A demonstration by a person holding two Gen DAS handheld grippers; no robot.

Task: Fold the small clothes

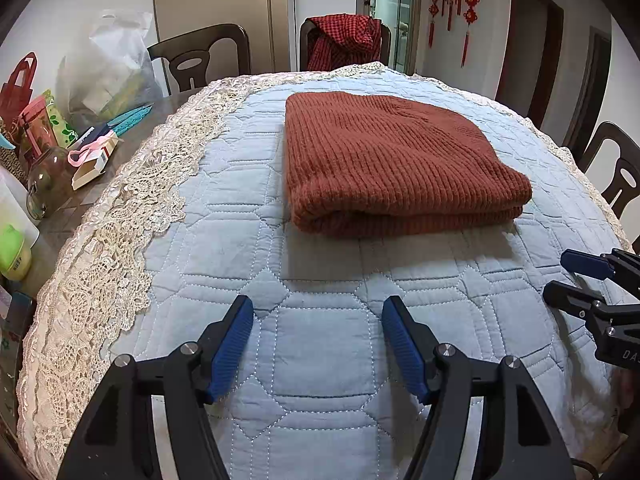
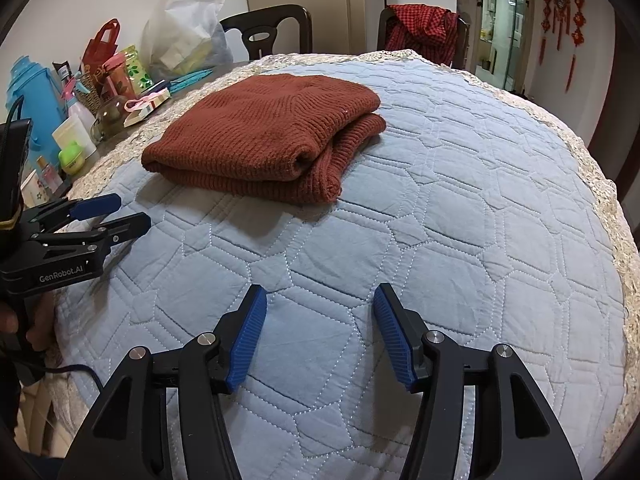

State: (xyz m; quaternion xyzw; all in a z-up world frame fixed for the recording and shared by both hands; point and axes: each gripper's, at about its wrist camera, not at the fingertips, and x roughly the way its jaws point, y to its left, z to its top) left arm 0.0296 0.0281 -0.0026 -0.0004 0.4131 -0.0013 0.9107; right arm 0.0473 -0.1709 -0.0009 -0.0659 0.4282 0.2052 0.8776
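A rust-red knitted garment (image 1: 396,164) lies folded into a thick rectangle on the light blue quilted cover (image 1: 320,344); it also shows in the right wrist view (image 2: 264,136). My left gripper (image 1: 318,312) is open and empty, held over the quilt a short way in front of the garment. It also shows at the left of the right wrist view (image 2: 128,210). My right gripper (image 2: 320,300) is open and empty over the quilt, nearer than the garment and to its right. It shows at the right edge of the left wrist view (image 1: 560,276).
Clutter stands on the table to the left: a white plastic bag (image 2: 184,32), a blue flask (image 2: 28,96), bottles, a glass jar (image 1: 48,184) and a small box. The quilt has a lace border (image 1: 104,264). Dark chairs (image 1: 200,56) stand around, one draped with red checked cloth (image 1: 344,40).
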